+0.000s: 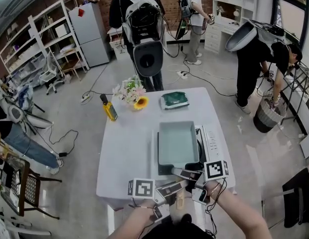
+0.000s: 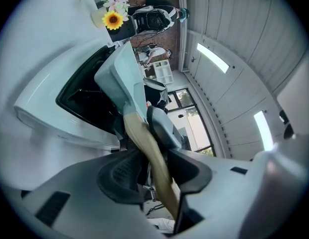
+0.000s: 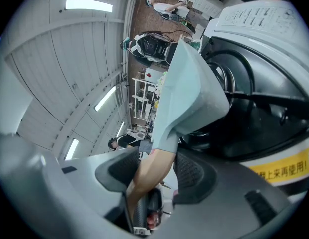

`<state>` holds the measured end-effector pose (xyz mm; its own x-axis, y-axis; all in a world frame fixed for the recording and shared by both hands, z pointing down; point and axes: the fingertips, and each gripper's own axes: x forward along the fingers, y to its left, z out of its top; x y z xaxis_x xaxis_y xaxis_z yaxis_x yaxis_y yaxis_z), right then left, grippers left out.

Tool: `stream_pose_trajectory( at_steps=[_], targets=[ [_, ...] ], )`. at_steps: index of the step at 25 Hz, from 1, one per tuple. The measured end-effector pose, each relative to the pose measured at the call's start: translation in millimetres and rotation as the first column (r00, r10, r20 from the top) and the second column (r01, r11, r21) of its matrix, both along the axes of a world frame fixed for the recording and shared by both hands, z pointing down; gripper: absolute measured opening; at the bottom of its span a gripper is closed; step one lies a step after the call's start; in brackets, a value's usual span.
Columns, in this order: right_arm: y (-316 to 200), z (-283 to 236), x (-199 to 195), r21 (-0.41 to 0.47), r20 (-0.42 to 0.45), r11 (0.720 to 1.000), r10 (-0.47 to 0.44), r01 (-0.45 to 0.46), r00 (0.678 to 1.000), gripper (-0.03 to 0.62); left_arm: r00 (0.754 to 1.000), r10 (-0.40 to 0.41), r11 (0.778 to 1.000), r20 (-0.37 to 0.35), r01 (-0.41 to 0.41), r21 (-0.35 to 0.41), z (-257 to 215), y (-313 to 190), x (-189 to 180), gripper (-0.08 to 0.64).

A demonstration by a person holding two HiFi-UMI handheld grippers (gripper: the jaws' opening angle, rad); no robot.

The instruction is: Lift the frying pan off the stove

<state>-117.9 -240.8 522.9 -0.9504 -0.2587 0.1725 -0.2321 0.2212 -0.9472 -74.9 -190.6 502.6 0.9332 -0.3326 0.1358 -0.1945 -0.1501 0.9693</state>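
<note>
A pale teal square frying pan rests over the white stove on the white table. Its wooden handle points toward me, past the table's near edge. My left gripper reaches in from the left and my right gripper from the right. Both meet at the handle. In the left gripper view the handle runs between the pads of the left gripper, below the pan. In the right gripper view the right gripper is shut on the handle just below the pan.
A flower bunch, a yellow tool and a green case lie at the table's far end. Several people stand beyond the table. Cables cross the floor. A chair stands to the left.
</note>
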Motion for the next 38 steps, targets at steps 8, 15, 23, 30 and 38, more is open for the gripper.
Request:
stream_pose_trajectory(
  at_steps=[8, 15, 23, 30, 38],
  targets=[
    [-0.8, 0.0, 1.4, 0.005, 0.006, 1.0, 0.005, -0.005, 1.0, 0.217, 0.999, 0.023, 1.0, -0.031, -0.023, -0.014, -0.5, 0.5, 3.7, 0.15],
    [2.8, 2.0, 0.3, 0.029, -0.006, 1.0, 0.005, -0.005, 1.0, 0.213, 0.999, 0.037, 0.999, 0.008, -0.037, 0.014, 4.3, 5.1, 2.4, 0.141],
    [9.2, 0.6, -4.8, 0.099, -0.032, 0.995, -0.001, 0.005, 0.999, 0.213, 0.998, 0.057, 0.996, 0.012, -0.058, 0.072, 3.3, 12.9, 0.6, 0.144],
    [8.1, -26.1, 0.5, 0.156, -0.006, 0.988, 0.002, -0.001, 1.0, 0.201, 0.997, 0.064, 0.988, 0.04, -0.069, 0.136, -17.9, 12.9, 9.2, 0.146],
    [7.3, -56.2, 1.0, 0.242, 0.057, 0.97, 0.019, -0.032, 0.998, 0.201, 0.992, 0.067, 0.97, 0.103, -0.089, 0.225, -38.2, 12.8, 9.3, 0.152]
  ],
)
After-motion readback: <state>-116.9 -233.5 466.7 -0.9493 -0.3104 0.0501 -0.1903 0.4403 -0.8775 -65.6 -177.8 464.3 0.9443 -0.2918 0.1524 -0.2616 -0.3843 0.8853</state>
